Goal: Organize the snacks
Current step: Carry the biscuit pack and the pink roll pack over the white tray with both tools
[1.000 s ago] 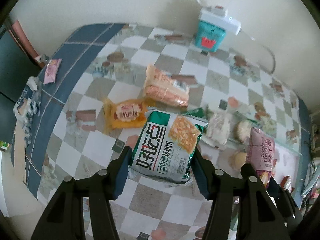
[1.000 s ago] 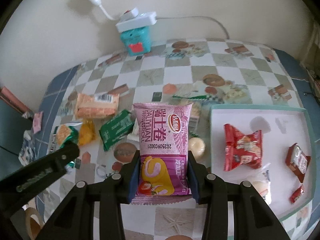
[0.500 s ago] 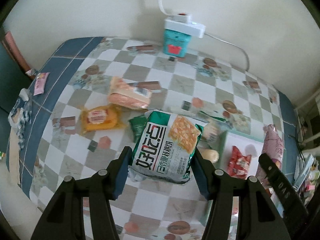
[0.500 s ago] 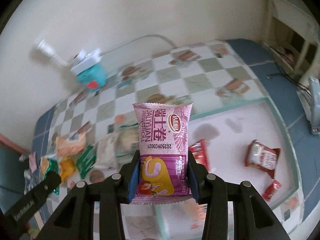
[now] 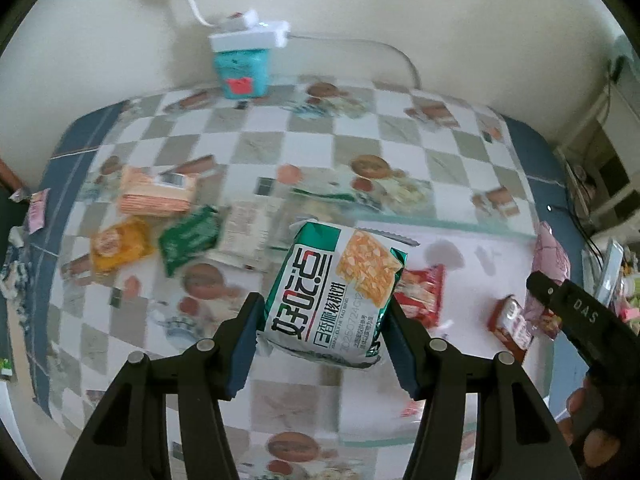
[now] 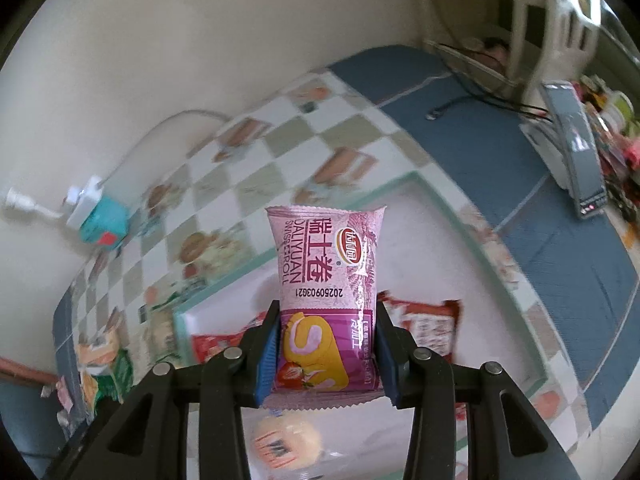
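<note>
My left gripper [image 5: 322,334] is shut on a green and white biscuit packet [image 5: 334,292], held above the near left edge of a white tray with a teal rim [image 5: 448,226]. My right gripper [image 6: 326,354] is shut on a pink Swiss roll packet [image 6: 326,276], held upright over the same tray [image 6: 436,196]. Red snack packets [image 5: 424,294] and a round yellow cake [image 6: 286,442] lie in the tray. The right gripper's black body [image 5: 580,316] with its pink packet shows at the right edge of the left wrist view.
On the checked tablecloth left of the tray lie an orange wafer pack [image 5: 156,196], a yellow packet [image 5: 118,244], a dark green packet [image 5: 190,238] and a pale packet [image 5: 248,228]. A teal box with a white power strip [image 5: 244,60] stands by the wall. A blue border [image 6: 520,184] lies beyond the tray.
Both grippers have carried their packets to the right, from above the loose snacks to above the tray. Both have rolled, so the table looks turned. The grips are unchanged.
</note>
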A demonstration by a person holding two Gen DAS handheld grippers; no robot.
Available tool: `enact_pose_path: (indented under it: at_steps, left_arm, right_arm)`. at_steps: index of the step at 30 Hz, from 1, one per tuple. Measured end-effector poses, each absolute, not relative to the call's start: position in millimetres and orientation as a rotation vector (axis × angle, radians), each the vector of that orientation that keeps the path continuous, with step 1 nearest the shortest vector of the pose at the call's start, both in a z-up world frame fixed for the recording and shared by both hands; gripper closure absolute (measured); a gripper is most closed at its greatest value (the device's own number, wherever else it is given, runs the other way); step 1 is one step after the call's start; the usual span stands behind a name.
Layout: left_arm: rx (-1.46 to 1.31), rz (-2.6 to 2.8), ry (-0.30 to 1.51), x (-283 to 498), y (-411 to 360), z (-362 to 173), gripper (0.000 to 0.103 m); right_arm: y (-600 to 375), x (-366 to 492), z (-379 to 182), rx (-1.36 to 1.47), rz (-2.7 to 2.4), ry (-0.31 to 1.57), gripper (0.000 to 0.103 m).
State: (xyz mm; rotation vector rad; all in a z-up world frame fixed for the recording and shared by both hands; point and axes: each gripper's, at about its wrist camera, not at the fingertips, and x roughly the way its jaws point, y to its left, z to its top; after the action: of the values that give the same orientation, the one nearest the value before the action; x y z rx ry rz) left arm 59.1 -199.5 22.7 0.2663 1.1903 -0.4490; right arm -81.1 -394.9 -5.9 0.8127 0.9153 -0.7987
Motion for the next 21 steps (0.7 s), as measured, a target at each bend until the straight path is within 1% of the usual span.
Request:
enact_pose_path:
  at_steps: [9,21]
  left_arm:
    - [0.315,-0.532,1.194,38.9,-242.1,6.5,0.043]
    - [0.349,-0.592,1.162,23.4,-282.6,-10.1,0.043]
  right_arm:
    - [-426.9,-106.8,-26.4,0.895,-0.837,0.889,0.058]
    - [-436.3,-109.5,-37.6,0.897,-0.857,0.872,0.058]
